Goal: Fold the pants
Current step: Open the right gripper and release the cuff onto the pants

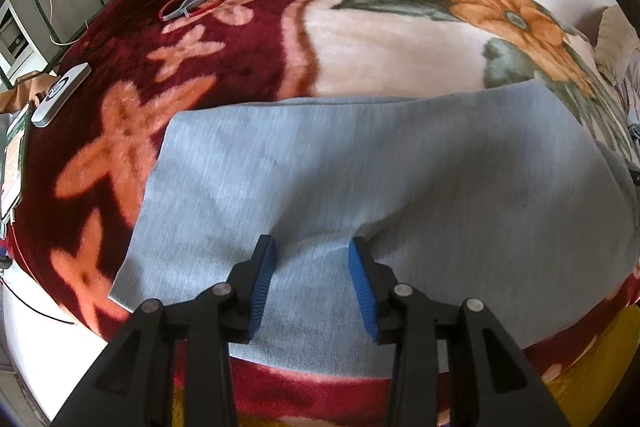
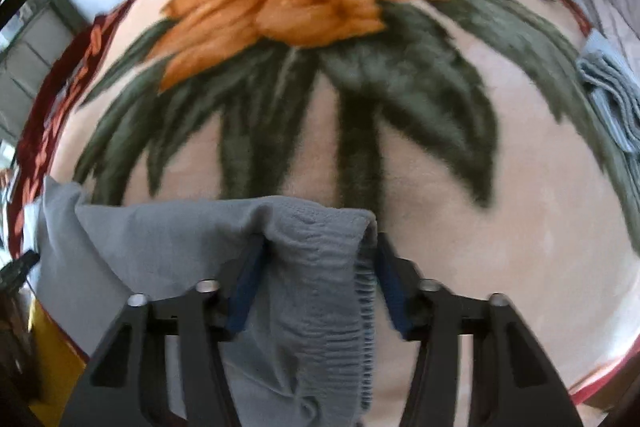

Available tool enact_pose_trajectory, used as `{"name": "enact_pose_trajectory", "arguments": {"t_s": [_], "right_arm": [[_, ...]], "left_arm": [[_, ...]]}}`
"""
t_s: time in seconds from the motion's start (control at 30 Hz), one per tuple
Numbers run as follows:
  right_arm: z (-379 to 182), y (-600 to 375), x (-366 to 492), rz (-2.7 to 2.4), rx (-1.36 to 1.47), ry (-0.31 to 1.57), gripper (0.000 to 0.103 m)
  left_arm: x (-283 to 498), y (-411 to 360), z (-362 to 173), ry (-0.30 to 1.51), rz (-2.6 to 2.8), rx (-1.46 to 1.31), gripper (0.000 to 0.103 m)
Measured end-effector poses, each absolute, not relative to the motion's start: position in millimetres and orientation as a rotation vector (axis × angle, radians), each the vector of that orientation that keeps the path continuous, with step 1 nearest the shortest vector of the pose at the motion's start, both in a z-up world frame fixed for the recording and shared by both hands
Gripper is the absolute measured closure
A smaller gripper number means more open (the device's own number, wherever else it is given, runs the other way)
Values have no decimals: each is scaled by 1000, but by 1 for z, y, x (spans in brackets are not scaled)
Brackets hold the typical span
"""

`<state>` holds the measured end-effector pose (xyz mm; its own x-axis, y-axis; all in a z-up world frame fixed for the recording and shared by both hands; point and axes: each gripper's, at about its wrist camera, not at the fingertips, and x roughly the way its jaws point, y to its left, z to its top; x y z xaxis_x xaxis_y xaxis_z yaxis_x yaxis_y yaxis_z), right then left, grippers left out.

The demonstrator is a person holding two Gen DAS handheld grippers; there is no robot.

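While my left gripper [image 1: 312, 247] rests on the grey pants [image 1: 360, 163], its jaws stand apart with a raised ridge of cloth between them, the pads not pressing it. Those pants lie flat on the flowered blanket [image 1: 380, 39] covering the bed, reaching toward 3 o'clock. My right gripper [image 2: 320, 239] has the ribbed waistband [image 2: 320, 267] bunched between its jaws; blur keeps me from telling whether they clamp it. Other folded grey cloth [image 2: 608, 95] lies at 3 o'clock.
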<state>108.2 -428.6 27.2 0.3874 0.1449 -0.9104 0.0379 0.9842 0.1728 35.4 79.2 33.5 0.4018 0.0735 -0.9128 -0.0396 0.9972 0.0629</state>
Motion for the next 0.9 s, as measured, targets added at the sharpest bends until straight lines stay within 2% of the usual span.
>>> {"name": "enact_pose_trajectory", "arguments": {"t_s": [0.13,0.23,0.4,0.53,0.63,0.9], "right_arm": [[49,-431,82,-52,174,1072,78],[30,-441,91,-89,196,1128,78],[19,-446,96,-118,245,1135,70],[30,-450,87,-147,237,1126,60],[45,-452,81,-170,265,1106,59],[84,-416,61,-201,121,1060,58]], "left_arm": [[35,78,32,1154,73,48,62],[34,79,30,1149,68,37,61],[34,83,30,1140,52,13,61],[33,84,30,1134,43,6,60],[32,84,30,1124,37,16,60],[29,84,32,1121,26,20,59]]}}
